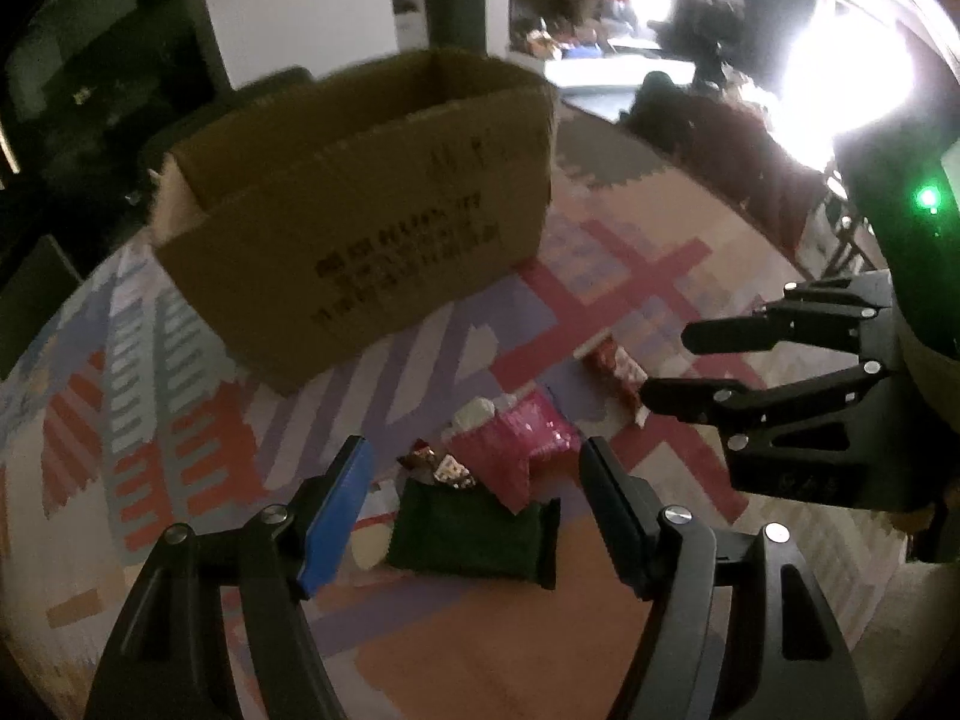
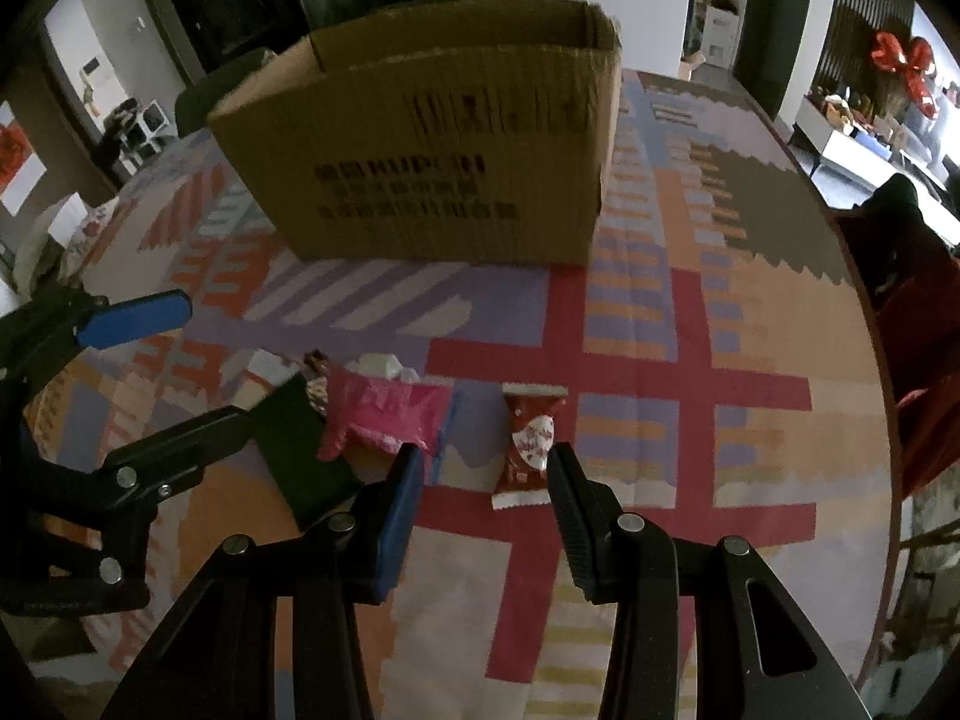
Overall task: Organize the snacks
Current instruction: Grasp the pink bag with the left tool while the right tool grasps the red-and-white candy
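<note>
An open cardboard box stands on the patterned tablecloth; it also shows in the right wrist view. Snacks lie in front of it: a dark green packet, a pink packet, small wrapped sweets, and a red and white packet. My left gripper is open just above the green packet. My right gripper is open, with the red and white packet between its fingertips. It also shows in the left wrist view.
The table is round with a colourful patterned cloth. A dark chair stands behind the box. A red-covered seat is by the table's right edge. Shelves and a red bow are in the background.
</note>
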Available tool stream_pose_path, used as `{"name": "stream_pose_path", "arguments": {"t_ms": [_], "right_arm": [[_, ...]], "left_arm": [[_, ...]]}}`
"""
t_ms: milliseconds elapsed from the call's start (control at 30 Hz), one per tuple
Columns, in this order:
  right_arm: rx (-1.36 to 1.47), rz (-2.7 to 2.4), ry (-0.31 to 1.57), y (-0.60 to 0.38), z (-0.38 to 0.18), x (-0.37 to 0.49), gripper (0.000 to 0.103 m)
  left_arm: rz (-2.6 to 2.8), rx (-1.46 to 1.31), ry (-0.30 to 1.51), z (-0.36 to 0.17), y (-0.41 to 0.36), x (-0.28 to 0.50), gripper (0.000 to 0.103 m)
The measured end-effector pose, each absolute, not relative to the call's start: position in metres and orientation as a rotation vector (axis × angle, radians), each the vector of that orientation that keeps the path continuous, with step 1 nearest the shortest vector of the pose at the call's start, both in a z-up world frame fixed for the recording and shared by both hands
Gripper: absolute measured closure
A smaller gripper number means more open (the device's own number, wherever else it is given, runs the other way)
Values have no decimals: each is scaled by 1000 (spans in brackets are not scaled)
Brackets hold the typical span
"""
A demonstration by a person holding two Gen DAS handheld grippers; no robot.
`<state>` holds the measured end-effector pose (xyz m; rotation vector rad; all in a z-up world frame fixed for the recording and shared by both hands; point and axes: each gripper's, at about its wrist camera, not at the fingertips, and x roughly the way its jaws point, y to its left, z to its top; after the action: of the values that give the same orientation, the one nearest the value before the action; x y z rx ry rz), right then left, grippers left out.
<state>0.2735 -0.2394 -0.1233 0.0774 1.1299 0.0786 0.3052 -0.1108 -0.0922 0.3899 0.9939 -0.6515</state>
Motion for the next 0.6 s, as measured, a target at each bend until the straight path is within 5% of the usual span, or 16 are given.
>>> {"name": "stream_pose_path", "arguments": {"t_ms": [600], "right_arm": [[154,65,1229,-247,-162,286,59]], "left_arm": [[-794,612,1122,-142,-154,326,26]]}}
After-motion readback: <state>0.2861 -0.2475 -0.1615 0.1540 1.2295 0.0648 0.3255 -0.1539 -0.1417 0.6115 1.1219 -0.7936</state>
